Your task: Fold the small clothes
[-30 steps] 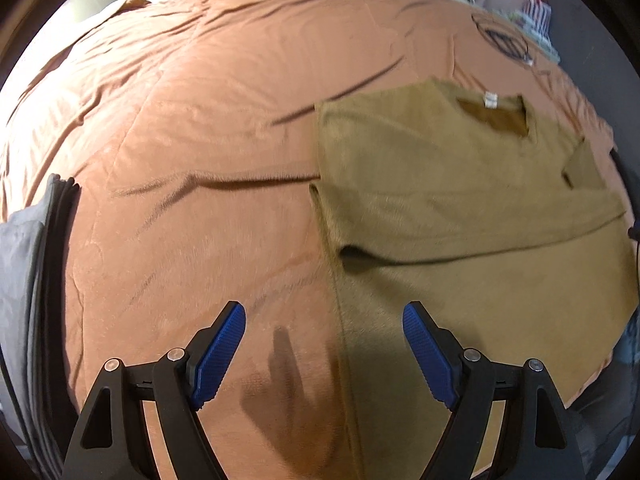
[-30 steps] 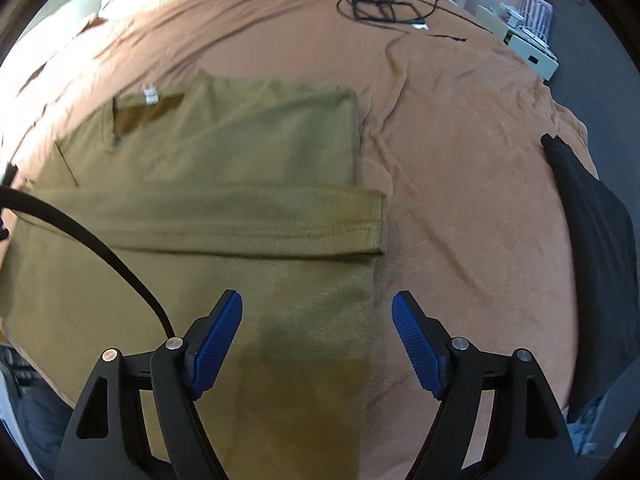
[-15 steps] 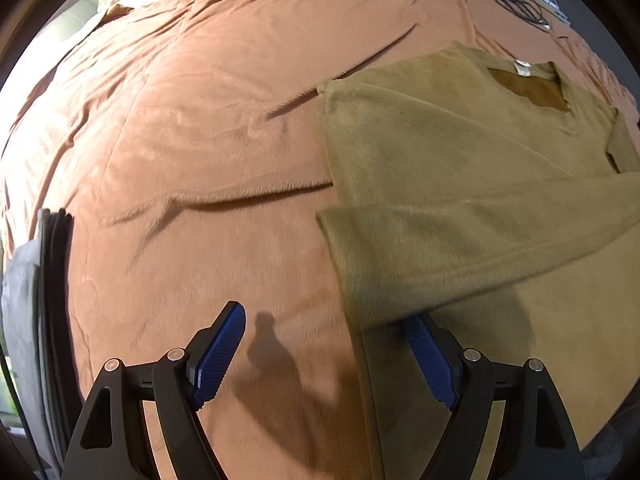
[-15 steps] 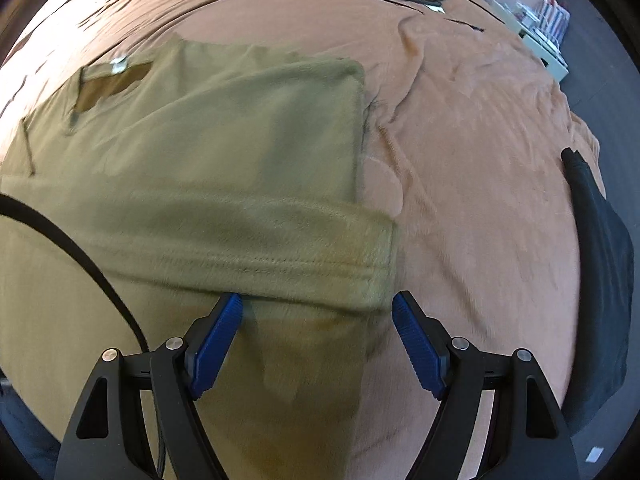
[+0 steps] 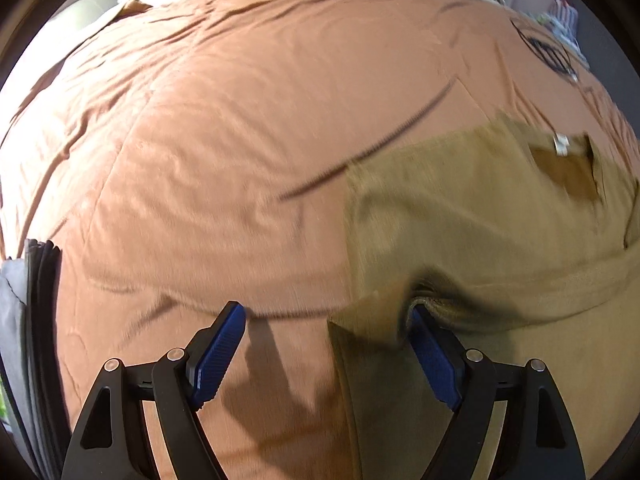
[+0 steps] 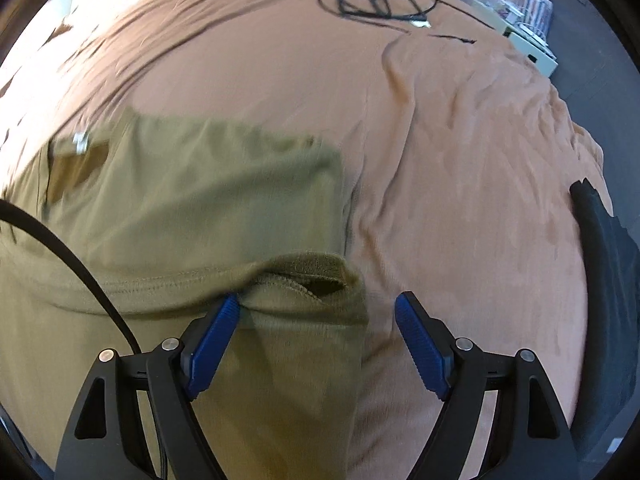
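An olive T-shirt (image 5: 460,208) lies flat on a brown bedcover (image 5: 240,120), its lower part folded up across the chest. My left gripper (image 5: 326,312) is open at the fold's left corner. Its right finger is tucked under the rumpled folded edge and its left finger hangs over bare bedcover. In the right wrist view the same T-shirt (image 6: 200,200) shows its fold's right corner between the fingers of my right gripper (image 6: 318,300). Those jaws are wide and still opening a little; the left fingertip pokes under the hem. The white neck label (image 6: 81,142) faces up.
A stack of dark and grey folded clothes (image 5: 36,320) sits at the bed's left edge. A black garment (image 6: 608,280) lies at the right edge. A coiled black cable (image 6: 376,0) rests far back, near a white cabinet (image 6: 536,48). Another cable (image 6: 60,248) crosses the shirt.
Both grippers have moved forward and down to the folded edge. The fold's two corners, flat before, are now lifted and bunched against the inner fingers.
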`<act>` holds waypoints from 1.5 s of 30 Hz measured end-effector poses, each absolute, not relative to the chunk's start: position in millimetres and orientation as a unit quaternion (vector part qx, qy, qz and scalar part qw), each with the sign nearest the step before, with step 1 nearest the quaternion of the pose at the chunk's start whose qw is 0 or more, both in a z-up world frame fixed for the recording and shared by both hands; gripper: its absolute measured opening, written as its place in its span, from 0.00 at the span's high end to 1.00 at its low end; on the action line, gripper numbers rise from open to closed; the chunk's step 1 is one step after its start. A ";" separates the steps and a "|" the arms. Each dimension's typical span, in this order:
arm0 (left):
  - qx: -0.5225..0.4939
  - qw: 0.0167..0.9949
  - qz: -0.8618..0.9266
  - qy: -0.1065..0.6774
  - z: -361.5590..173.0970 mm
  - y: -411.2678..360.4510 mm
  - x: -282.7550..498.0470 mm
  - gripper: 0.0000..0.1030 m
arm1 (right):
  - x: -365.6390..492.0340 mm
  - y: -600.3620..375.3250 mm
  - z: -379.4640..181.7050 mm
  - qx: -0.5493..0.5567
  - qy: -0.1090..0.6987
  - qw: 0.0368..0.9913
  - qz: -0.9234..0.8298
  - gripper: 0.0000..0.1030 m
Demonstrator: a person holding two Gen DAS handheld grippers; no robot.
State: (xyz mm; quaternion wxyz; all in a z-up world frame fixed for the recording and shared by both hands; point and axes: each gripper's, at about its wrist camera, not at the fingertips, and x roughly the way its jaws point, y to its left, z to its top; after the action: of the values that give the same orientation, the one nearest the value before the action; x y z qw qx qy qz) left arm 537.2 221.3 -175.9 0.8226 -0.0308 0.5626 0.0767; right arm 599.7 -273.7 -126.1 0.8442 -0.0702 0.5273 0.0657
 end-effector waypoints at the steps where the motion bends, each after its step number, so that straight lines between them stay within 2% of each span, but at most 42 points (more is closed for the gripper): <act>1: -0.037 0.824 0.078 0.560 -175.4 224.3 540.0 0.19 | 602.6 -274.2 -124.6 -0.062 0.522 0.848 0.064 0.23; 3: -0.054 0.831 0.082 0.547 -171.1 228.7 543.6 0.19 | 604.9 -274.4 -119.2 -0.054 0.506 0.859 0.056 0.23; 7: -0.077 0.847 0.092 0.518 -157.6 242.1 543.5 0.27 | 596.9 -273.7 -105.8 -0.037 0.482 0.873 0.065 0.23; 17: -0.118 0.859 0.052 0.496 -140.5 252.7 520.3 0.29 | 574.2 -312.8 -91.5 -0.013 0.473 0.876 0.095 0.24; 18: -0.115 0.858 0.048 0.499 -142.8 253.7 519.9 0.33 | 574.2 -315.8 -91.6 -0.013 0.474 0.875 0.096 0.26; 20: -0.119 0.854 0.040 0.505 -147.7 253.2 518.9 0.37 | 573.4 -321.8 -95.3 -0.005 0.482 0.870 0.104 0.40; 22: -0.129 0.849 0.034 0.511 -154.1 251.9 517.1 0.44 | 575.0 -325.4 -98.4 0.005 0.490 0.865 0.111 0.47; 30: -0.158 0.839 0.015 0.520 -174.0 249.6 522.4 0.56 | 590.3 -328.7 -120.9 0.013 0.496 0.858 0.129 0.61; 33: -0.165 0.838 0.015 0.520 -178.7 250.7 524.2 0.58 | 596.0 -329.8 -128.2 0.025 0.497 0.857 0.132 0.68; 35: -0.181 0.837 0.013 0.516 -181.1 252.7 524.4 0.62 | 598.4 -332.2 -129.8 0.041 0.495 0.856 0.142 0.79; 38: -0.198 0.837 0.008 0.511 -181.9 254.8 523.6 0.77 | 596.0 -334.5 -126.6 0.052 0.486 0.859 0.152 0.92; 39: -0.205 0.837 0.006 0.508 -180.7 256.2 522.3 0.86 | 594.1 -335.4 -125.0 0.054 0.484 0.859 0.155 0.94; 45: -0.200 0.847 0.013 0.493 -162.8 253.1 519.5 0.91 | 580.0 -340.4 -105.0 0.056 0.466 0.870 0.151 0.97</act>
State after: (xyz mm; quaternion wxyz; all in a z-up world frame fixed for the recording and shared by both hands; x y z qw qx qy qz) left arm 519.5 253.1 -162.8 0.8468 -0.2003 0.4926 0.0132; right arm 580.0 -340.4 -105.0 0.8699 0.0562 0.4663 0.1507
